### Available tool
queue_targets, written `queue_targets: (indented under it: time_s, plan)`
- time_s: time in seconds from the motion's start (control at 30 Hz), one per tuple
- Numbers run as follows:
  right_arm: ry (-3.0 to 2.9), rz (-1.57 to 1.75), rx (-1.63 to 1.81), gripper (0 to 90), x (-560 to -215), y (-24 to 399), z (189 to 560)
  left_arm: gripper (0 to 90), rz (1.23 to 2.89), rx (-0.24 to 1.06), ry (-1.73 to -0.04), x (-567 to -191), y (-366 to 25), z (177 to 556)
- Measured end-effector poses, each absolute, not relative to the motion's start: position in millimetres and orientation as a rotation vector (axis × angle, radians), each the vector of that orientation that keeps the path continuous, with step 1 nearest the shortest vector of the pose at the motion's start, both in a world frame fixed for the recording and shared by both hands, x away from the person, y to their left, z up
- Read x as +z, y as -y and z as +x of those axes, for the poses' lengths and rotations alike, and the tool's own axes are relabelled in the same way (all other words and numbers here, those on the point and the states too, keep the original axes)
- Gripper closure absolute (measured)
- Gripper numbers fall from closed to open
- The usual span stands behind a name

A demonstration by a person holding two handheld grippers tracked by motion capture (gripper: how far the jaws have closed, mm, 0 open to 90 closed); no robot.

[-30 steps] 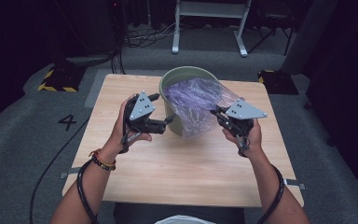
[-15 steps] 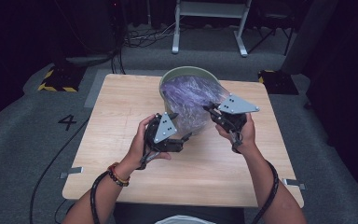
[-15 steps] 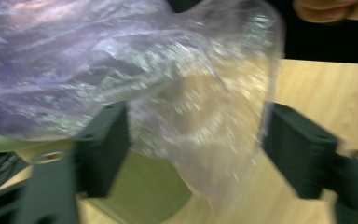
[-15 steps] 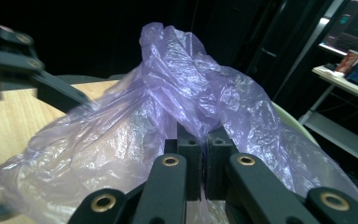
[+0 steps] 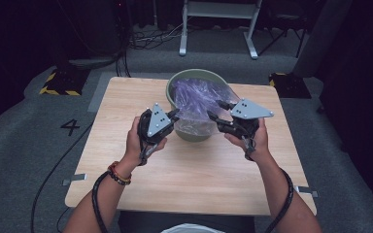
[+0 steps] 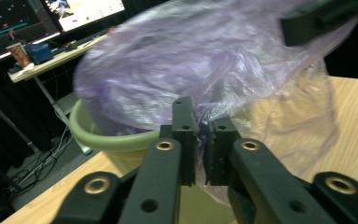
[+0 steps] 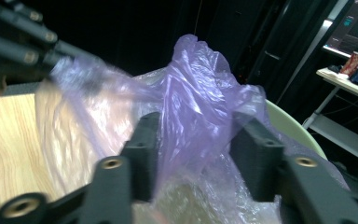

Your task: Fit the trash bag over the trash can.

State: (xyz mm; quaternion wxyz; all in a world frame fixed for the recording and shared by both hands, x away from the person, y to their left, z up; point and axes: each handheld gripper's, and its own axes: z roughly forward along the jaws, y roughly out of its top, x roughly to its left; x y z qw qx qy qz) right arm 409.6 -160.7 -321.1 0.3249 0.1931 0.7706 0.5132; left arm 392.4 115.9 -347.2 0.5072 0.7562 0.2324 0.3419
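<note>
We saw the purple bag [image 5: 196, 104] draped in and over the green bucket [image 5: 175, 87] at the counter's [image 5: 126, 102] far edge, the left gripper [image 6: 200, 140] pinching its near edge with nearly closed fingers, the right gripper [image 7: 198, 154] spread wide around bag film.

Beyond the table's [image 5: 189, 184] far edge, a white metal frame [image 5: 218, 24] stands on the grey floor, with loose cables [image 5: 145, 39] lying to its left. Two yellow-and-black striped blocks [image 5: 58, 82] sit on the floor off the table's far corners, and a painted 4 [image 5: 71, 127] marks the floor to the table's left. In the left gripper view, monitors [image 6: 84, 9] glow above a desk [image 6: 42, 58] past the table.
</note>
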Motion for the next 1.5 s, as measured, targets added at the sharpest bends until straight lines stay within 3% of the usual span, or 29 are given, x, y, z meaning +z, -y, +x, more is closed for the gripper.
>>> queue_targets:
  time_s: [0.23, 0.33, 0.6, 0.83, 1.13, 1.27, 1.3, 1.33, 1.4, 1.5]
  plan:
    - [-2.061, 0.415, 1.276, 31.2, -331.1, 166.4, 402.3, 89.1, 1.868, 0.852, -0.533, -349.4, -113.6, 391.9]
    - [-1.985, 0.483, 1.260, 28.0, -326.3, 161.3, 401.9, 85.2, 1.884, 0.872, -0.508, -352.5, -107.1, 386.9]
    - [-1.967, 0.520, 1.406, 27.5, -315.4, 150.6, 398.5, 89.1, 1.903, 0.906, -0.510, -355.9, -101.7, 391.5]
    - [-1.934, 0.474, 1.459, 26.9, -304.4, 167.1, 387.8, 89.6, 1.839, 0.874, -0.622, -354.5, -120.1, 403.9]
    - [-2.014, 0.451, 1.246, 27.2, -331.4, 198.7, 395.4, 89.6, 1.804, 0.865, -0.681, -352.6, -138.4, 416.0]
    - [-2.015, 0.562, 1.191, 38.8, -340.8, 205.8, 414.2, 89.5, 1.808, 0.879, -0.688, -352.0, -140.8, 423.4]
    - [-2.021, 0.602, 1.203, 52.7, -341.5, 209.9, 421.5, 89.5, 1.812, 0.881, -0.691, -351.7, -141.7, 425.2]
    - [-2.021, 0.602, 1.203, 52.7, -341.5, 209.9, 421.5, 89.5, 1.813, 0.883, -0.696, -351.7, -142.7, 427.7]
    - [-2.027, 0.645, 1.199, 70.0, -342.0, 213.5, 427.9, 89.4, 1.806, 0.879, -0.714, -352.4, -146.4, 433.0]
    - [-2.035, 0.684, 1.239, 85.8, -343.9, 218.2, 434.8, 89.4, 1.797, 0.879, -0.753, -355.5, -154.1, 442.1]
